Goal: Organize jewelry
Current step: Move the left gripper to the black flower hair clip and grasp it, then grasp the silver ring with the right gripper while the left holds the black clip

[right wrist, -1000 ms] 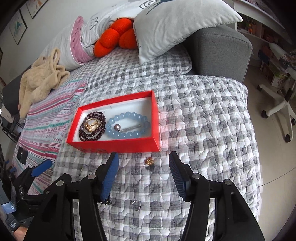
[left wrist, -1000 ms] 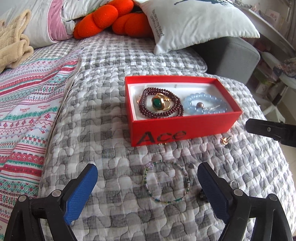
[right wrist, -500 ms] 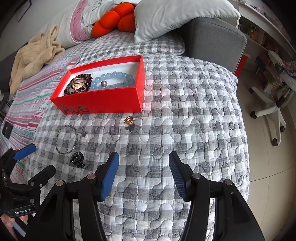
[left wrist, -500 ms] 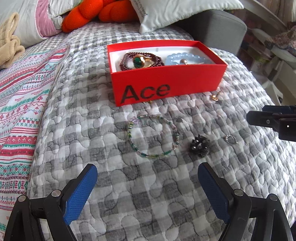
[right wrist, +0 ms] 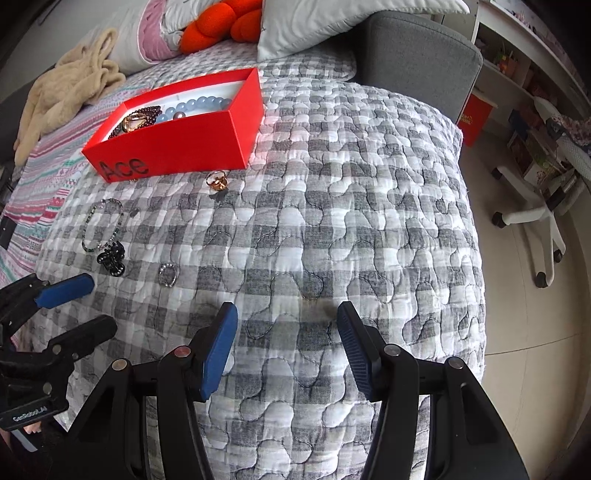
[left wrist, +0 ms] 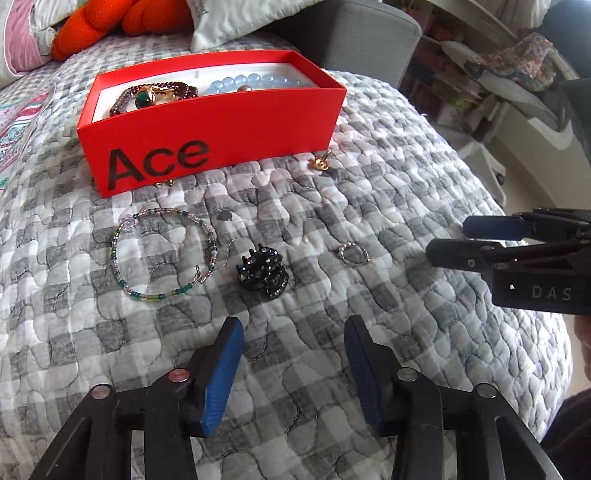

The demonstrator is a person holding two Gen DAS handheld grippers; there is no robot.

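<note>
A red "Ace" box (left wrist: 229, 122) (right wrist: 192, 144) sits on the grey quilt and holds a dark red bead bracelet, a green-stone ring and a pale blue bead bracelet. In front of it lie a thin beaded bracelet (left wrist: 164, 254) (right wrist: 103, 225), a black jewelled clip (left wrist: 264, 275) (right wrist: 112, 260), a small silver ring (left wrist: 354, 253) (right wrist: 167, 275) and a gold ring (left wrist: 320, 162) (right wrist: 218, 181). My left gripper (left wrist: 293, 332) is open and empty, just short of the clip. My right gripper (right wrist: 284, 314) is open and empty over bare quilt, right of the silver ring.
Pillows (right wrist: 332, 22) and an orange plush (right wrist: 221, 26) lie behind the box. A beige blanket (right wrist: 66, 88) lies at the far left. The grey sofa arm (right wrist: 417, 51) and the bed's right edge border a floor with a white chair base (right wrist: 535, 218).
Both grippers have drawn back and dropped lower toward the quilt. My left gripper's fingers have narrowed and now line up with the black clip. No jewelry has moved.
</note>
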